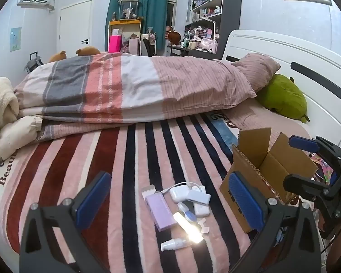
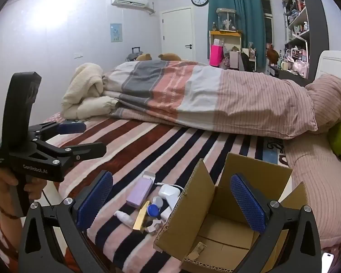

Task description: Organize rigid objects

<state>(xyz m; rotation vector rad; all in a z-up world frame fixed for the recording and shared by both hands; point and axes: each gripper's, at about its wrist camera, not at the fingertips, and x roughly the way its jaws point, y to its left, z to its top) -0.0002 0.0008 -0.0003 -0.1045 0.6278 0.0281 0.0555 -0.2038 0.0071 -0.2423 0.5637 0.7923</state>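
Note:
A pile of small rigid items lies on the striped blanket: a lilac box (image 1: 161,211) (image 2: 140,192), a white charger with cable (image 1: 179,192) (image 2: 169,193), white cases (image 1: 199,198), a shiny gold bar (image 1: 189,229) (image 2: 141,216), a small white bottle (image 1: 173,243) (image 2: 124,217) and a blue-capped piece (image 2: 152,209). An open, empty cardboard box (image 1: 261,177) (image 2: 227,223) stands right of the pile. My left gripper (image 1: 170,201) is open above the pile. My right gripper (image 2: 171,201) is open over the box's left flap; it also shows in the left wrist view (image 1: 307,159).
A folded striped quilt (image 1: 129,91) (image 2: 204,100) lies across the bed behind the pile. A pink pillow (image 1: 257,70) and green plush (image 1: 284,95) sit by the white headboard (image 1: 307,52). A cream blanket (image 2: 84,91) is heaped at the far left.

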